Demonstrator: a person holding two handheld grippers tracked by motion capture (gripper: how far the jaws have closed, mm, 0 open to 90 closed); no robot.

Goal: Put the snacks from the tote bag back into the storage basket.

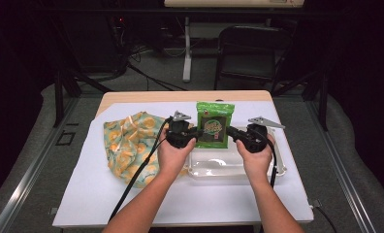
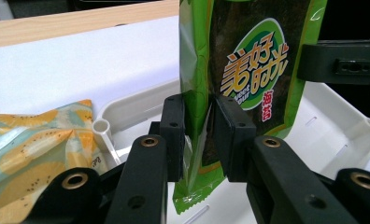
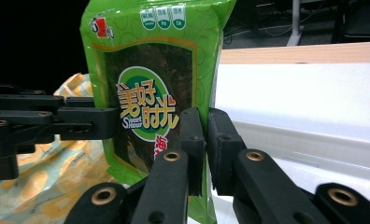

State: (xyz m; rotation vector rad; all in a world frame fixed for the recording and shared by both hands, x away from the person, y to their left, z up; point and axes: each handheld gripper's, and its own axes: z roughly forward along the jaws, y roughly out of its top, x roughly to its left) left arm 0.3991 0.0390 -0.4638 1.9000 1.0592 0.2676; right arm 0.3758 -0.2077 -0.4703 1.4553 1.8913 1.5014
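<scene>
**A:** Held upright over the white tray (image 1: 277, 167), that green seaweed snack pack (image 1: 214, 125), pretty much dead centre between the two hands. Left gripper (image 1: 196, 132) came in from the left side of it, right gripper (image 1: 229, 132) from the right.

**B:** Pinched by both, or just sat between?

**A:** Left one clamped for sure. In the left gripper view, jaws squeezed onto the pack's (image 2: 248, 70) side edge low down, foil crumpled between the pads (image 2: 174, 135), bottom seam hung just below them over the tray (image 2: 332, 135). Right one trickier. In the right gripper view, jaws (image 3: 205, 149) nearly shut with a thin gap, pack's (image 3: 150, 93) right edge tucked into that gap, looked gripped but only lightly.

**B:** Tilted at all?

**A:** Not really, stood upright, logo faced the near side. Top edge well above both grippers, bottom edge near the tray's far rim.

**B:** Anything else close by?

**A:** Yellow-and-teal kiwi-print cloth bag (image 1: 129, 145) lay crumpled on the white table cover (image 1: 83, 194), left of the tray, just beside the left hand (image 1: 173, 155). Right hand (image 1: 255, 155) sat over the tray's right half. Cables trailed off toward the near edge.
</scene>
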